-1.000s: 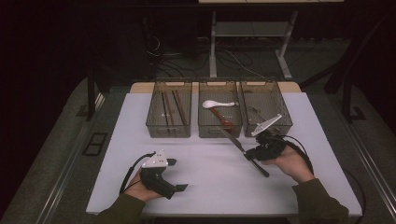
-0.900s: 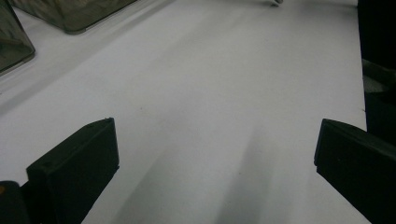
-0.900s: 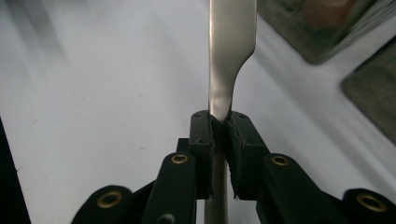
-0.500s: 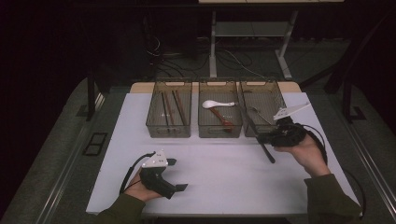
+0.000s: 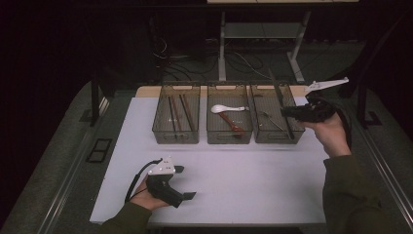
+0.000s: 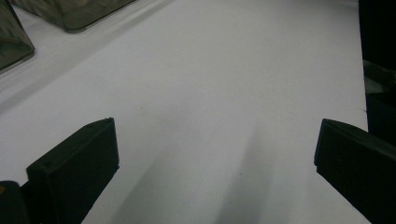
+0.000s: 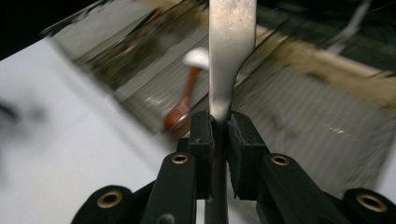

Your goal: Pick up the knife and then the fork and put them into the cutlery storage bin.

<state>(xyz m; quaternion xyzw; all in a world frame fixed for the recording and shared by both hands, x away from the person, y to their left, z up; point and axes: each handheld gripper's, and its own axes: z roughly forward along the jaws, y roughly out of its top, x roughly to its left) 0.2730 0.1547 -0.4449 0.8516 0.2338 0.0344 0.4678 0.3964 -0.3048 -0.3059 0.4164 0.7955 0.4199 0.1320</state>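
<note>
My right gripper (image 5: 286, 112) is shut on a long flat metal utensil (image 5: 281, 100) and holds it above the right-hand clear bin (image 5: 298, 137). In the right gripper view the pads (image 7: 201, 135) pinch the utensil (image 7: 231, 42) near its narrow part, and its wide end points away over the bins. A white spoon (image 5: 225, 108) and a reddish-brown spoon (image 5: 233, 124) lie in the middle bin (image 5: 229, 140). My left gripper (image 5: 186, 183) rests on the white table near the front left, open, with only bare table (image 6: 215, 93) between its jaws.
The left bin (image 5: 175, 139) holds several dark chopsticks. More metal cutlery (image 5: 269, 118) lies in the right bin. The three bins stand in a row at the back of the white table (image 5: 253, 180). Dark floor and table legs lie beyond.
My right gripper has carried the metal utensil up and to the right, from in front of the middle bin to above the right bin. The left gripper has stayed still.
</note>
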